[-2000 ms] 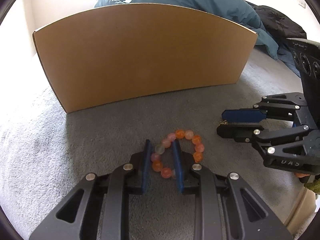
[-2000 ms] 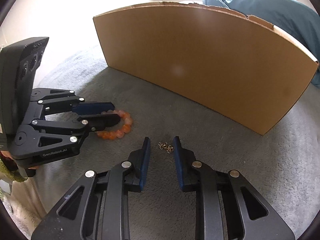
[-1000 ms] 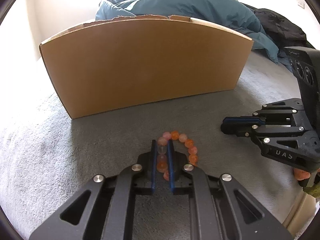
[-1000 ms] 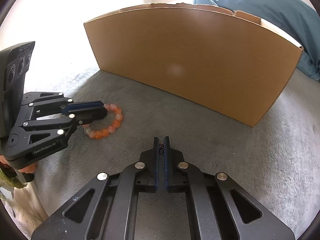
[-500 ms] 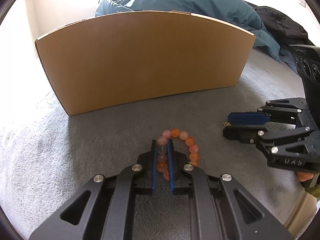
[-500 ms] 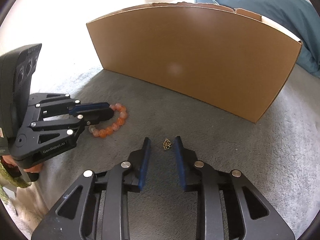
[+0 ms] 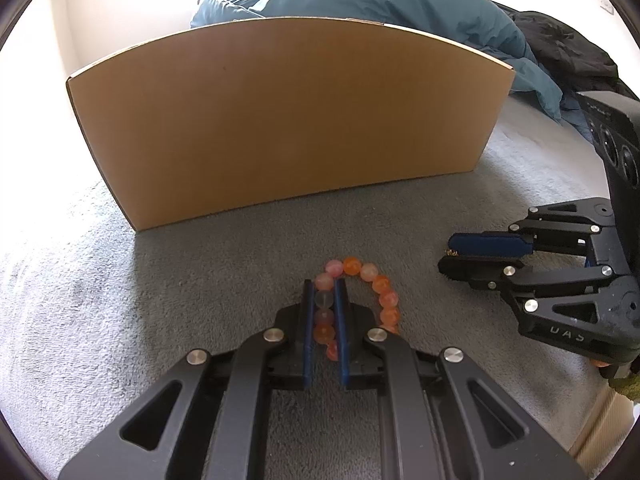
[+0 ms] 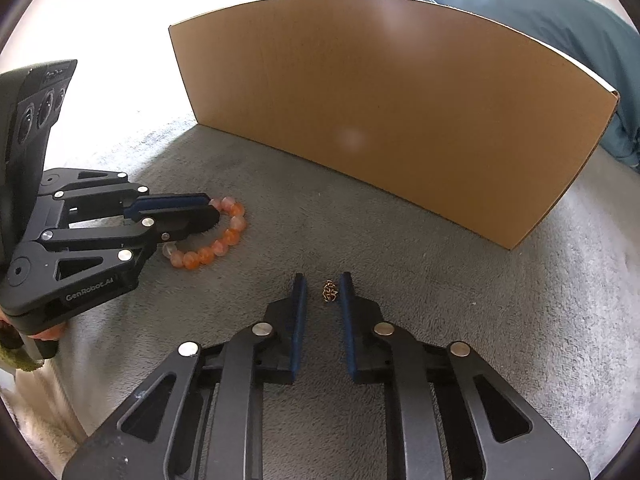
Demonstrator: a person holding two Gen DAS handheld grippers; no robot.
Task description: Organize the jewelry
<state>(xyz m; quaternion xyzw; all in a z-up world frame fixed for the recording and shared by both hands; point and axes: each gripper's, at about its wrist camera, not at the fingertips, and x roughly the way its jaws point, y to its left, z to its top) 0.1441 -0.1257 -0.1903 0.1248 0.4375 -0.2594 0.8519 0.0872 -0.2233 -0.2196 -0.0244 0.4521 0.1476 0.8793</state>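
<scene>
An orange and pink bead bracelet (image 7: 384, 292) lies on the grey fleece surface (image 7: 200, 280). My left gripper (image 7: 324, 284) is shut on its left strand, with several beads pinched between the blue pads. The right wrist view shows the same grip on the bracelet (image 8: 224, 240) by the left gripper (image 8: 212, 210). A small tangled gold chain (image 8: 330, 291) lies on the fleece between the fingertips of my right gripper (image 8: 323, 276). Its jaws are closing, and a gap still shows on each side of the chain. In the left wrist view, the right gripper (image 7: 450, 258) sits low at the right.
A tall cardboard box (image 7: 280, 120) stands just beyond both grippers, its near wall (image 8: 380, 100) hiding the inside. Behind it lie a blue duvet (image 7: 380, 0) and dark clothing (image 7: 560, 48). The surface's edge (image 7: 600, 420) drops off at the lower right.
The left gripper closed on the bracelet two seconds back and has held still since. The right gripper was shut on the chain, opened and left it on the fleece, and now stands narrower around it.
</scene>
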